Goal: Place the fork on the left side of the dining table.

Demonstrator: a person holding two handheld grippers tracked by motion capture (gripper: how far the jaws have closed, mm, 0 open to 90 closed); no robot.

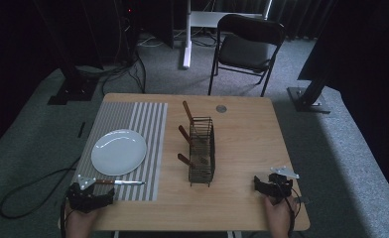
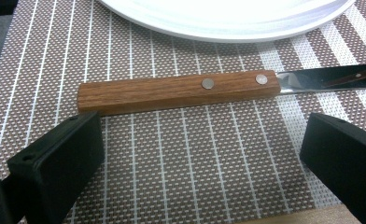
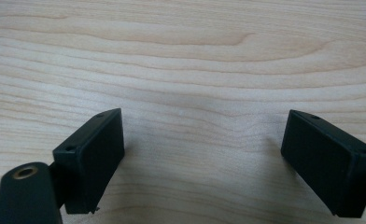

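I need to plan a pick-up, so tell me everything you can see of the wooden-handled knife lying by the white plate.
The knife with a brown wooden handle and shiny steel blade lies flat on the brown-and-white striped woven placemat, just on the near side of the round white plate and apart from it. Two round metal rivets sit near the blade end of the squared handle. The open black left gripper stands just short of the handle, not touching it.

From up high I get a dim picture: the room's edges sink into near black, while the table catches soft light from above. Both gripper views are brighter and evenly lit. The knife blade shows a mirror glare, the plate rim a pale sheen. Near jaws look slightly soft, casting faint shadows on the wood.
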